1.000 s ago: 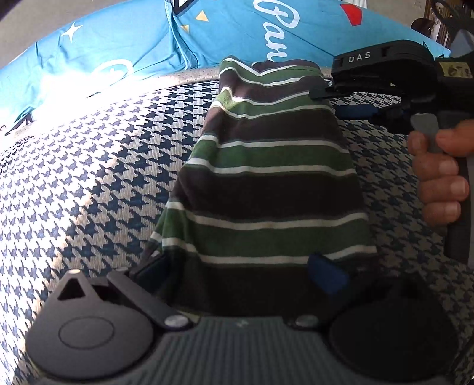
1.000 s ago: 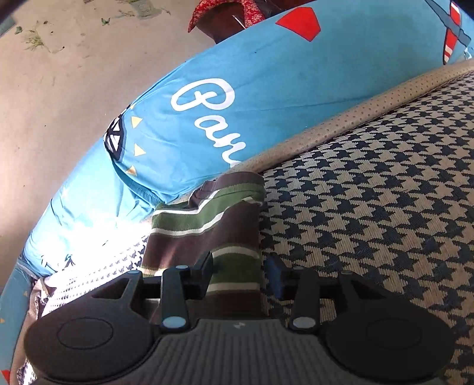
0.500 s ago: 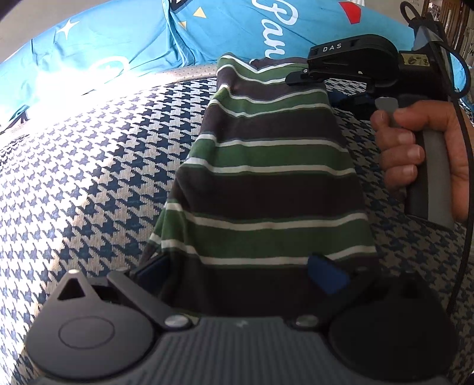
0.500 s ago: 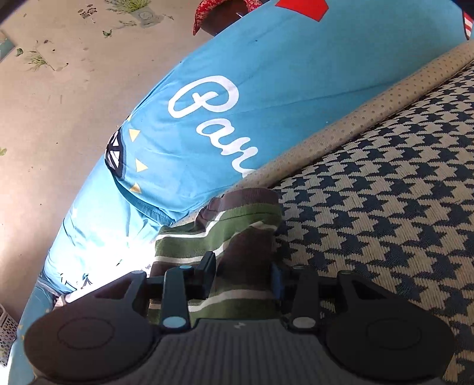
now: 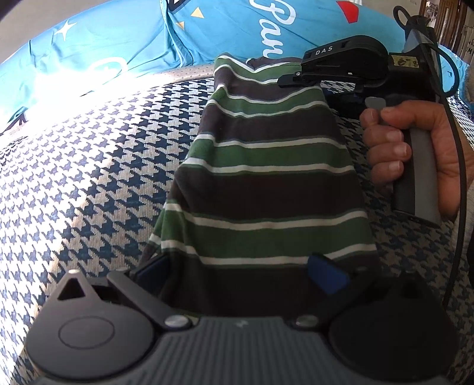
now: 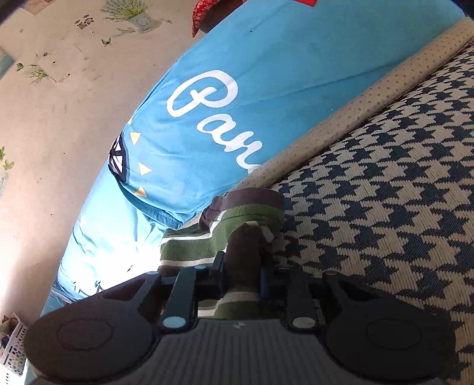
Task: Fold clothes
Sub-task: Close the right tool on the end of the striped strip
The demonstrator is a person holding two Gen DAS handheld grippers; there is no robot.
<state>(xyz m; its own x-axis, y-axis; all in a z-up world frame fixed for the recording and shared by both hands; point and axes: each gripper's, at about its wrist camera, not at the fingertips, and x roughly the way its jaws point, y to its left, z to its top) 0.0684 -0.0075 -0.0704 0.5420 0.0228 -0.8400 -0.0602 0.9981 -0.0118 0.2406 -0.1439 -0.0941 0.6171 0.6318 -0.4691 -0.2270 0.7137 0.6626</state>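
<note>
A garment with green, dark brown and white stripes (image 5: 266,183) lies lengthwise on a houndstooth-patterned surface (image 5: 89,177). Its near end sits between the wide-apart fingers of my left gripper (image 5: 238,271), which is open. At the far end, a person's hand (image 5: 414,148) holds my right gripper (image 5: 284,81) over the garment's far right corner. In the right wrist view, the right gripper (image 6: 242,275) is shut on a raised ridge of the striped garment (image 6: 246,219), and the cloth bunches up between the fingers.
Blue bedding with white script and yellow triangles (image 5: 266,26) (image 6: 222,118) lies just beyond the garment's far end. A beige dotted border (image 6: 355,118) edges the houndstooth surface (image 6: 385,222). A pale floor (image 6: 59,88) shows past the bedding.
The right gripper's fingers have drawn together on the garment's far end, pinching a fold, and the right gripper has tilted further. The left gripper has stayed open in place.
</note>
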